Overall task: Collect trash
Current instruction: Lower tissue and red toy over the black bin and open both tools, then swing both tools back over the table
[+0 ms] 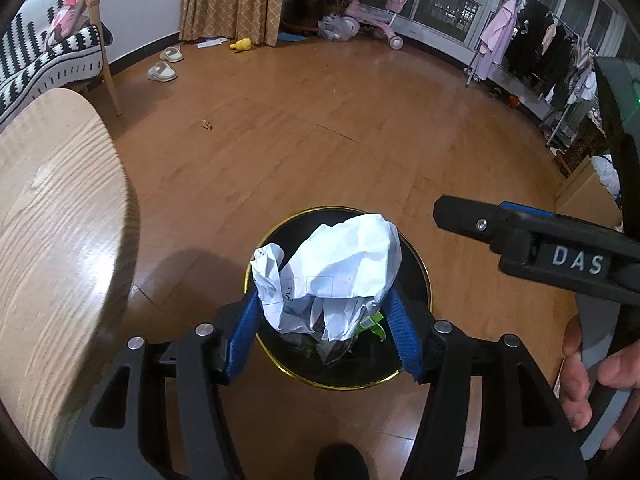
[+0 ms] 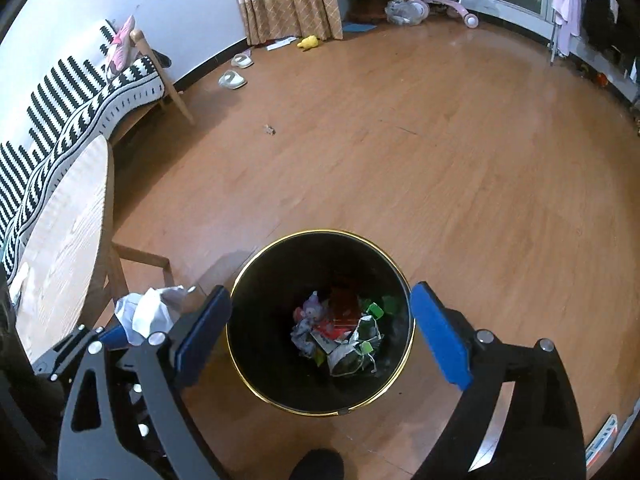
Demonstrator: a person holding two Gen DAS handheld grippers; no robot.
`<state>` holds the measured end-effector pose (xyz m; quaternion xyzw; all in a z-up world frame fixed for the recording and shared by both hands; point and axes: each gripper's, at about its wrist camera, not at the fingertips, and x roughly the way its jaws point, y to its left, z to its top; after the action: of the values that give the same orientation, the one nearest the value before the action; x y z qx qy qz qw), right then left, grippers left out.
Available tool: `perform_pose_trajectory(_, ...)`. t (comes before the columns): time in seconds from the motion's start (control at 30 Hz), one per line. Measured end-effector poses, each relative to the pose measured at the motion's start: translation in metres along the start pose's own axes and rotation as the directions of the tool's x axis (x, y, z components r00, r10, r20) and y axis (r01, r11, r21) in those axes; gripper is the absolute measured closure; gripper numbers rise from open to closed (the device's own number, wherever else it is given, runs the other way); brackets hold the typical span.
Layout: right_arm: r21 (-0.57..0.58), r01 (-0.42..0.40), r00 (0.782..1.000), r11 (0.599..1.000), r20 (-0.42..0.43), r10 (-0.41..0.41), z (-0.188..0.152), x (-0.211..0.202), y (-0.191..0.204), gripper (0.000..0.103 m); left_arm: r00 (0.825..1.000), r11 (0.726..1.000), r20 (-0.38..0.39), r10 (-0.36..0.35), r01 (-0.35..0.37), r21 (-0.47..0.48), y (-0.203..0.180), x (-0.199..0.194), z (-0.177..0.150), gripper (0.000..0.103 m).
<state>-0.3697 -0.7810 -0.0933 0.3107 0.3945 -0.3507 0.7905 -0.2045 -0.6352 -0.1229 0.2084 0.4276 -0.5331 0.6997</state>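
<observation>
Left gripper pinches crumpled paper directly above the bin; right gripper gapes empty.

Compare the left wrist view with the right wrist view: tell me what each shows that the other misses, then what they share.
Only the left wrist view shows the crumpled white paper front-on, clamped between the blue pads of the left hand-held gripper above the bin, and a clothes rack.

Only the right wrist view shows the open right hand-held gripper and the full pile of trash on the bin's bottom.

Both show the black bin with its gold rim, the wooden table, the slippers and the pink tricycle.
</observation>
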Motion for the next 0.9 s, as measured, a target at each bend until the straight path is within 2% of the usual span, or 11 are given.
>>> perform_pose_trajectory(0.1, 0.005, 0.006, 1.0, 1.0, 0.0, -0.006, 0.0, 0.0, -0.003, 0.014, 1.0, 1.0, -0.001, -0.014, 0.014, 0.004, -0.003, 0.004, 0.0, 0.043)
perform_pose_trajectory(0.17, 0.012, 0.015, 1.0, 1.0, 0.008, -0.015, 0.0, -0.004, -0.004, 0.014, 1.0, 1.0, 0.004, -0.023, 0.023, 0.01, -0.004, 0.005, 0.001, 0.037)
perform_pose_trajectory(0.23, 0.022, 0.014, 1.0, 1.0, 0.016, -0.014, 0.001, -0.007, -0.006, 0.014, 1.0, 1.0, 0.01, -0.021, 0.021, 0.005, -0.005, 0.006, 0.002, 0.023)
perform_pose_trajectory(0.4, 0.03, 0.001, 1.0, 1.0, 0.019, -0.002, 0.003, -0.01, -0.006, 0.014, 0.999, 0.999, 0.003, -0.041, 0.041, -0.008, -0.004, 0.004, 0.002, 0.021)
perform_pose_trajectory(0.53, 0.016, -0.003, 1.0, 1.0, 0.027, 0.003, 0.005, -0.013, 0.005, 0.014, 0.999, 0.999, 0.026, -0.041, 0.042, -0.006, 0.001, -0.01, 0.003, 0.017)
perform_pose_trajectory(0.67, -0.018, -0.025, 0.999, 1.0, 0.037, 0.026, 0.007, -0.02, 0.029, 0.014, 0.997, 0.999, 0.076, -0.029, 0.031, -0.028, 0.017, -0.042, 0.004, 0.013)
perform_pose_trajectory(0.77, -0.062, -0.054, 0.997, 0.997, 0.049, 0.057, 0.009, -0.024, 0.06, 0.014, 0.993, 0.999, 0.115, 0.008, -0.002, -0.05, 0.038, -0.068, 0.003, 0.01)
perform_pose_trajectory(0.9, -0.161, -0.119, 0.992, 0.98, 0.03, 0.125, 0.01, -0.024, 0.123, 0.014, 0.982, 0.987, 0.148, 0.118, -0.099, -0.126, 0.1, -0.113, -0.008, 0.009)
